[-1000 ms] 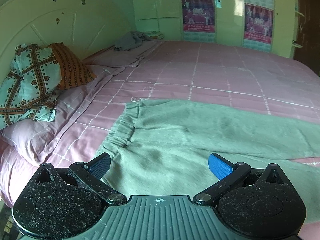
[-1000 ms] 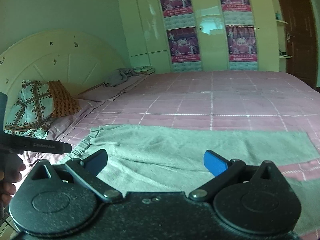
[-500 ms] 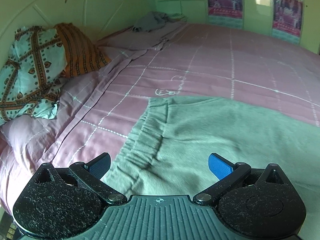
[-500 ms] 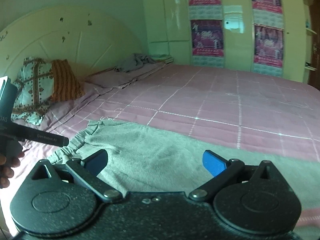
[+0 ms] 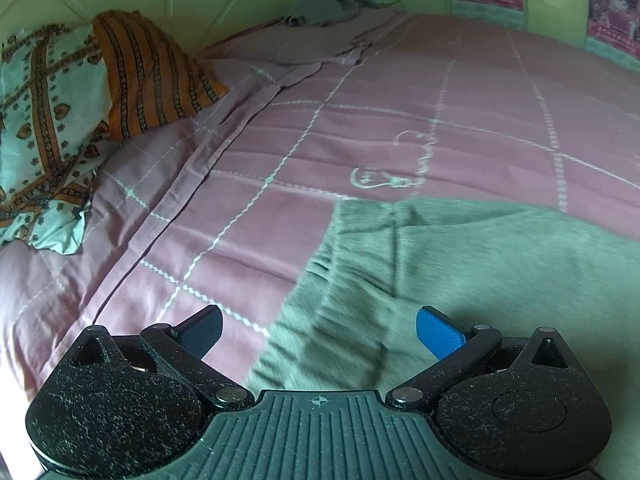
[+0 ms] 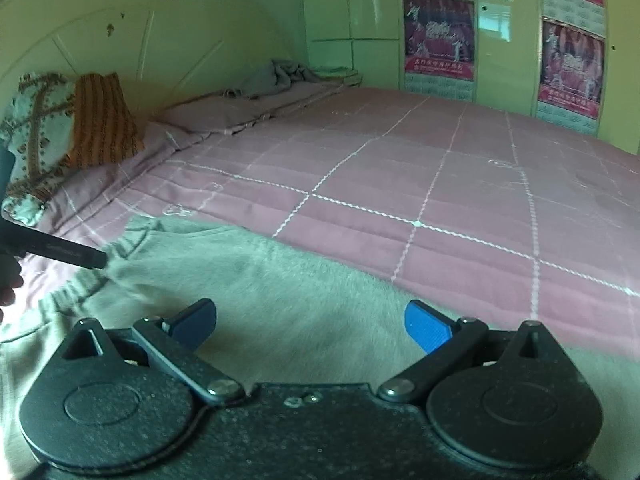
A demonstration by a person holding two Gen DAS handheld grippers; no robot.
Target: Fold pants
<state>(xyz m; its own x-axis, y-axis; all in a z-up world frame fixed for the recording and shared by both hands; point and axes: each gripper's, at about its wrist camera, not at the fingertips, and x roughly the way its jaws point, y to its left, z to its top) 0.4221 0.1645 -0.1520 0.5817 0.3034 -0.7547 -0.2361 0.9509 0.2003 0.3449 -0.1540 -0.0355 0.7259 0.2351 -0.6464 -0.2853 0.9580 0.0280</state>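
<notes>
Grey-green pants (image 5: 460, 264) lie flat on the pink bed, with the gathered waistband (image 5: 320, 264) toward the pillows. My left gripper (image 5: 318, 330) is open and empty, low over the waistband's near corner. My right gripper (image 6: 310, 322) is open and empty, low over the pants (image 6: 280, 280) further along. The left gripper's body (image 6: 52, 250) shows in the right wrist view at the left edge, next to the waistband.
The bed has a pink checked sheet (image 5: 400, 120). Patterned pillows (image 5: 80, 100) lie by the pale headboard (image 6: 120, 32). A crumpled grey cloth (image 6: 276, 76) lies at the bed's far corner. Wardrobe doors with posters (image 6: 438, 36) stand behind the bed.
Both grippers have moved forward and down toward the pants; the left one has shifted to the waistband's near corner. Both stay open.
</notes>
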